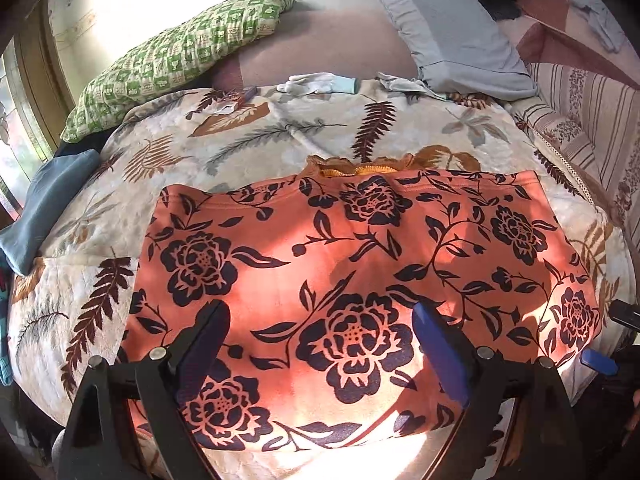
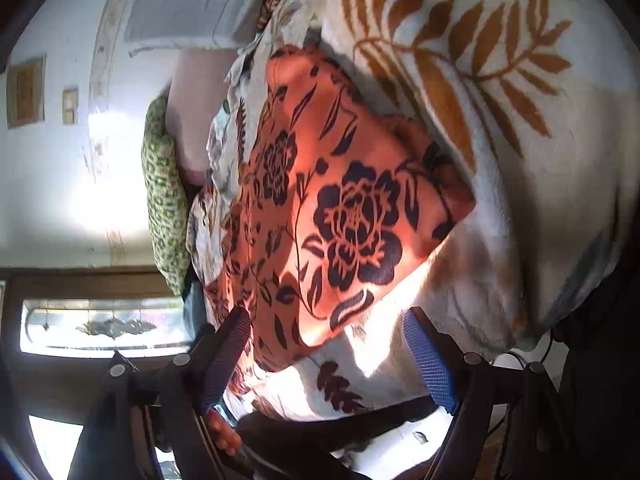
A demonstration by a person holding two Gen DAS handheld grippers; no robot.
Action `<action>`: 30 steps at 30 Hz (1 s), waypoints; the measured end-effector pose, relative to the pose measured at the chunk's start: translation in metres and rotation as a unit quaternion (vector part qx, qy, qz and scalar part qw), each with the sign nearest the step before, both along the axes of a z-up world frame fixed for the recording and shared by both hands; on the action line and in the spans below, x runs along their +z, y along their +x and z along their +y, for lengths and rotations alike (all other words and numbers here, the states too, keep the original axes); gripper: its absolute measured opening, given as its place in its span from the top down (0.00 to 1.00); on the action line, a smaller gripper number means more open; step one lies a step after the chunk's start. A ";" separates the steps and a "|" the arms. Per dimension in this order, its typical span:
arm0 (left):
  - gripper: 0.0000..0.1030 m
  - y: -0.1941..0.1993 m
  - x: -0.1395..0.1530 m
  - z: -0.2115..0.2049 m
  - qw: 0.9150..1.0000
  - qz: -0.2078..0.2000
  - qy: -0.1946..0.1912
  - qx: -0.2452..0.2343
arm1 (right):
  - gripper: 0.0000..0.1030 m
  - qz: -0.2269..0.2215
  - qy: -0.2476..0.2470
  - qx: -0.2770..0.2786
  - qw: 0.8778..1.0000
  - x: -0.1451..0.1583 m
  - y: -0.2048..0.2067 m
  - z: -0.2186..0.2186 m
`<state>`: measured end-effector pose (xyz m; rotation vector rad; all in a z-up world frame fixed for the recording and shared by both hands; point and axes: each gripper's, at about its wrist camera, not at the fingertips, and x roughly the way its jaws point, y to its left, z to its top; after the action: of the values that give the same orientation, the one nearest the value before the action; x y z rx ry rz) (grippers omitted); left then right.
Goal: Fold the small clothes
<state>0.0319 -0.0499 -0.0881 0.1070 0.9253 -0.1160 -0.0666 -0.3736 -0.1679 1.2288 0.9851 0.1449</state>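
Note:
An orange garment with dark blue flowers [image 1: 352, 264] lies spread flat on a leaf-print blanket [image 1: 224, 136] on the bed. My left gripper [image 1: 320, 320] hovers over its near edge, fingers wide open and empty. The right wrist view is rolled sideways: the same garment [image 2: 340, 208] lies ahead, and my right gripper [image 2: 328, 328] is open and empty near its corner. The right gripper's blue fingertip [image 1: 598, 361] shows at the right edge of the left wrist view.
A green checked pillow [image 1: 176, 56] and a grey pillow [image 1: 452, 28] lie at the head of the bed. White gloves [image 1: 316, 83] lie beyond the garment. A blue cloth [image 1: 48, 204] sits at the left edge. A striped quilt [image 1: 592, 108] is at right.

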 end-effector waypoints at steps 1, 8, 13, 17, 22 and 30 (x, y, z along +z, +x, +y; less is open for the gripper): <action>0.10 0.000 0.000 -0.001 1.000 0.001 -0.004 0.002 | 0.21 -0.011 -0.004 -0.006 1.000 0.002 0.004 -0.005; 0.10 0.006 -0.009 -0.009 1.000 0.013 -0.003 -0.003 | 0.20 0.020 0.009 -0.037 0.999 -0.013 0.019 -0.025; 0.10 0.020 -0.048 -0.015 0.997 0.074 0.022 -0.011 | 0.67 -0.002 -0.028 -0.032 0.999 0.000 0.024 -0.027; 0.10 0.016 -0.022 -0.014 1.000 0.027 -0.012 -0.008 | 0.60 0.025 -0.082 -0.004 0.996 0.003 0.025 -0.026; 0.10 0.032 -0.053 -0.032 0.996 0.066 0.047 -0.028 | 0.27 0.013 -0.078 -0.026 0.997 -0.001 0.025 -0.031; 0.11 0.022 -0.018 -0.031 0.999 -0.003 0.026 -0.022 | 0.78 -0.007 -0.102 -0.009 0.995 0.007 0.039 -0.038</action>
<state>0.0539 -0.0809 -0.1061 0.1751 0.9214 -0.1321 -0.0272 -0.4118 -0.1609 1.0466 0.9518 0.0377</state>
